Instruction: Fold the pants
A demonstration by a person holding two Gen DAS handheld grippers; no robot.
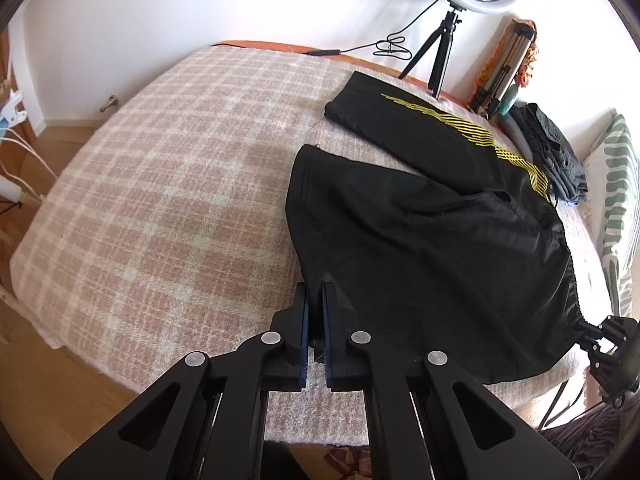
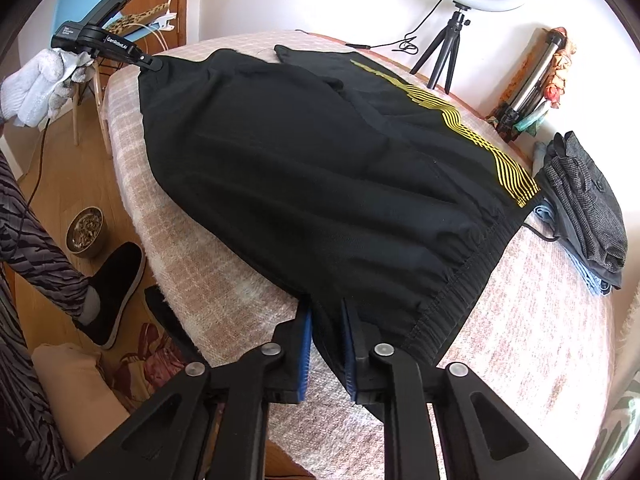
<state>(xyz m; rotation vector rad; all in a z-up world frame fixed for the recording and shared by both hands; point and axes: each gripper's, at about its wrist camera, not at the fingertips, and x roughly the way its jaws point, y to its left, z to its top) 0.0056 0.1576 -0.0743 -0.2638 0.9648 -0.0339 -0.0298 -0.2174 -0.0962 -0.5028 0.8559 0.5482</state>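
Black pants (image 1: 420, 240) with a yellow striped side band lie on the plaid-covered bed (image 1: 160, 180); they also show in the right wrist view (image 2: 320, 180). My left gripper (image 1: 315, 284) is shut on the near leg's hem edge. My right gripper (image 2: 326, 308) is shut on the elastic waistband at its near corner. In the right wrist view the left gripper (image 2: 150, 64) shows at the far left, pinching the hem. In the left wrist view the right gripper (image 1: 588, 328) shows at the waistband. The far leg (image 1: 400, 116) lies flat toward the wall.
A stack of folded grey clothes (image 2: 588, 216) sits at the bed's right. A ring light on a tripod (image 1: 444, 52) stands at the back, a second tripod (image 2: 532, 84) beside it. A metal bowl (image 2: 86, 232) and the person's foot (image 2: 116, 288) are on the wooden floor at left.
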